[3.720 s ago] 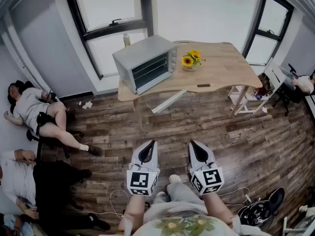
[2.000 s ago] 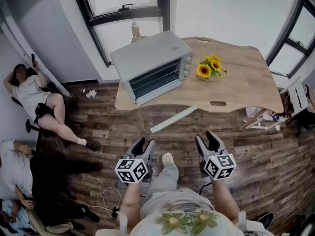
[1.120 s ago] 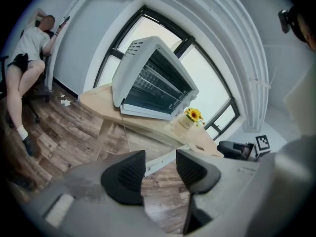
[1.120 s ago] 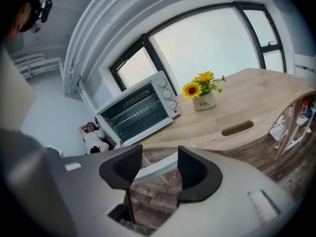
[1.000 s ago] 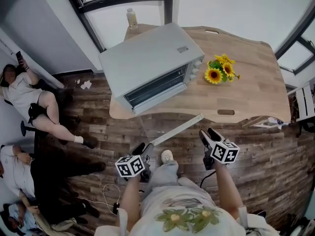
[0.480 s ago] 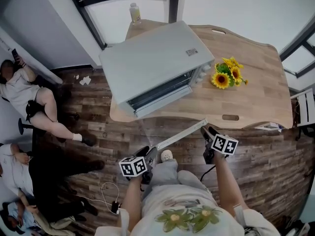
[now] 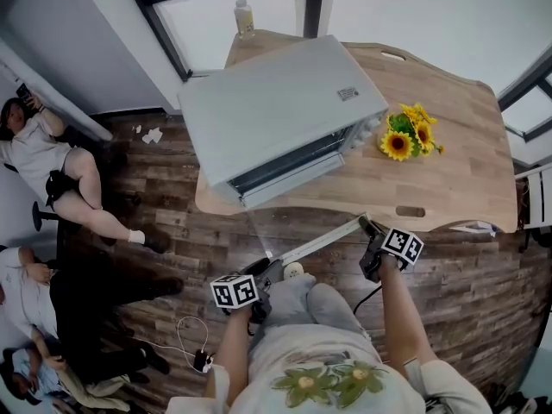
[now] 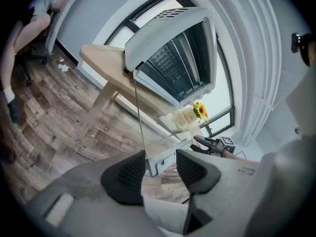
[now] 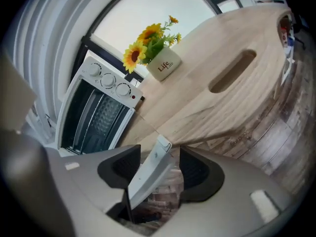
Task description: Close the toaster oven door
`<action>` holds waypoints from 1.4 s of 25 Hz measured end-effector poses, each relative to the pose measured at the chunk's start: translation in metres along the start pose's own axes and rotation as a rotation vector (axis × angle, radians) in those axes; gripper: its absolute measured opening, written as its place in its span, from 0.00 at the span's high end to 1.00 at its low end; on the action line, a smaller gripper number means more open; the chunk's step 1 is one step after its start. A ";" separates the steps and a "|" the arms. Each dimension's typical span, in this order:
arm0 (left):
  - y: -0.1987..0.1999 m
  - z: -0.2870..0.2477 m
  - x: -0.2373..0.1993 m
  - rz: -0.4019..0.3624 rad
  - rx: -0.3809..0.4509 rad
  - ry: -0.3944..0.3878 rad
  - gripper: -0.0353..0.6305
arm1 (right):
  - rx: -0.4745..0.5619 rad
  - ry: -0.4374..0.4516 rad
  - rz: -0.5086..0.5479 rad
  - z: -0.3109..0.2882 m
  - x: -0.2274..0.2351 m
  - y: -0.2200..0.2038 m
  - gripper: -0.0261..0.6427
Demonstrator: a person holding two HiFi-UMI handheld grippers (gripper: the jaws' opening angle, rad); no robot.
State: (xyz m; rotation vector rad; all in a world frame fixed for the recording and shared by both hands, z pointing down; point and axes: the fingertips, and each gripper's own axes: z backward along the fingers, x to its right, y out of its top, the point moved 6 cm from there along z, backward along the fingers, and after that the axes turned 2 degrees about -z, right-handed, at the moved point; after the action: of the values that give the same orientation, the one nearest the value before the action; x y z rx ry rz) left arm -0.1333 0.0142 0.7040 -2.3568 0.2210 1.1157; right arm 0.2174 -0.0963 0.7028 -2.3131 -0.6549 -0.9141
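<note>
Two grippers are set at opposite ends of the long white handle bar (image 7: 315, 241) on the clear glass door (image 7: 302, 218). The door is hung open and down from the front of the silver toaster oven (image 7: 285, 110) on the pale wooden table (image 7: 457, 171).

- Left gripper (image 8: 160, 164): jaws spread, bar's left end between them, not pinched.
- Right gripper (image 9: 159, 166): jaws have just been opening, bar's right end loose between them.

The bar's long axis is laid gripper to gripper. The oven cavity is sited above and beyond both. Neither hand is judged nearer, so an upward, forward push is called for.
</note>
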 end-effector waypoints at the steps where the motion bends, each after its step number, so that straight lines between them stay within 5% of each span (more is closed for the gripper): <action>1: 0.000 -0.001 -0.001 0.008 -0.003 -0.002 0.66 | 0.000 0.006 -0.014 -0.002 0.002 0.001 0.60; 10: -0.005 -0.009 -0.002 0.013 -0.030 0.022 0.67 | -0.017 0.013 -0.030 -0.008 0.008 -0.001 0.71; 16: -0.004 -0.006 -0.008 0.040 -0.030 0.073 0.83 | -0.015 0.021 -0.007 -0.007 0.004 -0.002 0.76; 35: 0.011 0.013 0.016 0.109 -0.003 0.029 0.83 | 0.035 0.096 0.089 0.020 -0.023 0.009 0.79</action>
State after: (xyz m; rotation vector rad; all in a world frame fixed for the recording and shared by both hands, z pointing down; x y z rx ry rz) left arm -0.1361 0.0130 0.6810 -2.3894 0.3619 1.1336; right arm 0.2169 -0.0958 0.6709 -2.2337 -0.5196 -0.9586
